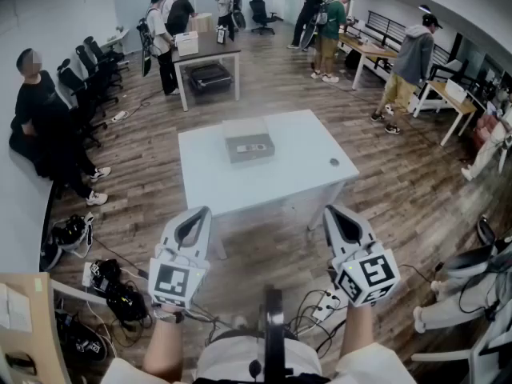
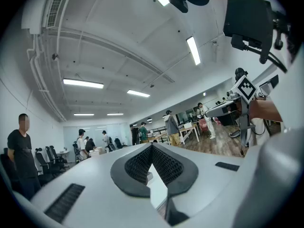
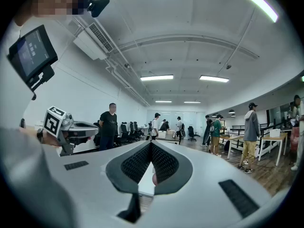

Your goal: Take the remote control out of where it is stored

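Note:
A flat grey box [image 1: 250,147] lies near the middle of the white table [image 1: 280,186]; a dark oblong shape on its top may be the remote control, too small to tell. My left gripper [image 1: 197,214] and right gripper [image 1: 336,213] are held up side by side in front of the table's near edge, well short of the box. Both point toward the table. In the left gripper view the left gripper's [image 2: 152,145] jaw tips meet with nothing between them. The right gripper [image 3: 151,144] stands the same way in its own view, tips together and empty.
A small dark round thing [image 1: 334,162] sits near the table's right edge. Cables and a power strip [image 1: 328,304] lie on the wooden floor by my feet, with bags [image 1: 120,294] at the left. Office chairs [image 1: 92,74] line the left wall. Several people stand around desks [image 1: 210,52] at the back.

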`<state>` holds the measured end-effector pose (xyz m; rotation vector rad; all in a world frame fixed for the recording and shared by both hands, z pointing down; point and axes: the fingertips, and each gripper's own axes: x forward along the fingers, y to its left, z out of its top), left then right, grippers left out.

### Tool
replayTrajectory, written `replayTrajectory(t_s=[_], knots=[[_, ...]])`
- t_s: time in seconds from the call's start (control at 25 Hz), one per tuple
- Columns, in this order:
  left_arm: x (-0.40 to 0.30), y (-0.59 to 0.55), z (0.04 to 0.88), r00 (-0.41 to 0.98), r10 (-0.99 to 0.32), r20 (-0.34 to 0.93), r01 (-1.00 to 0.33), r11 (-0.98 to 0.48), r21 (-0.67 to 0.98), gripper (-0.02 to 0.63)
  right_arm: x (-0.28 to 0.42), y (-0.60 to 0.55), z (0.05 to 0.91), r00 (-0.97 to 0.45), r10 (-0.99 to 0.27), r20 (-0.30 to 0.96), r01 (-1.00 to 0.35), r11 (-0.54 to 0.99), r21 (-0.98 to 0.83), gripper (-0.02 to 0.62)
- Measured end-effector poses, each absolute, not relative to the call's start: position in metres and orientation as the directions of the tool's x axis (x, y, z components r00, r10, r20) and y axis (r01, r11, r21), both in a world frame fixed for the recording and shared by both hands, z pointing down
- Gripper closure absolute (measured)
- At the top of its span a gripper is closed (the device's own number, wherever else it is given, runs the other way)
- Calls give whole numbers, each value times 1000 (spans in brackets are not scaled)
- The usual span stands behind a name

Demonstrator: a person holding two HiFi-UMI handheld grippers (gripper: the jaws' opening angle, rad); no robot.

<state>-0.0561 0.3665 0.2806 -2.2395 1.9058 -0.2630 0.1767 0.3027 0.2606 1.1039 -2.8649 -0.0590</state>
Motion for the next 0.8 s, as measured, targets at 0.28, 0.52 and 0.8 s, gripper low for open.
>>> replayTrajectory(t_s=[0.28,0.52,0.8], knots=[[-46,352,282,149,-989,12,-962,-148,-229,607,186,285,264,-764,-644,29,-645,764,0,597],[-25,344,277,177,-984,1,-972,-175,-158,607,192,272,267,-811,-584,39,-584,811,2,597],[-19,330,290,132,-991,37,-976,-136,-170,607,194,256,285,-838,-539,86,-540,842,17,597]])
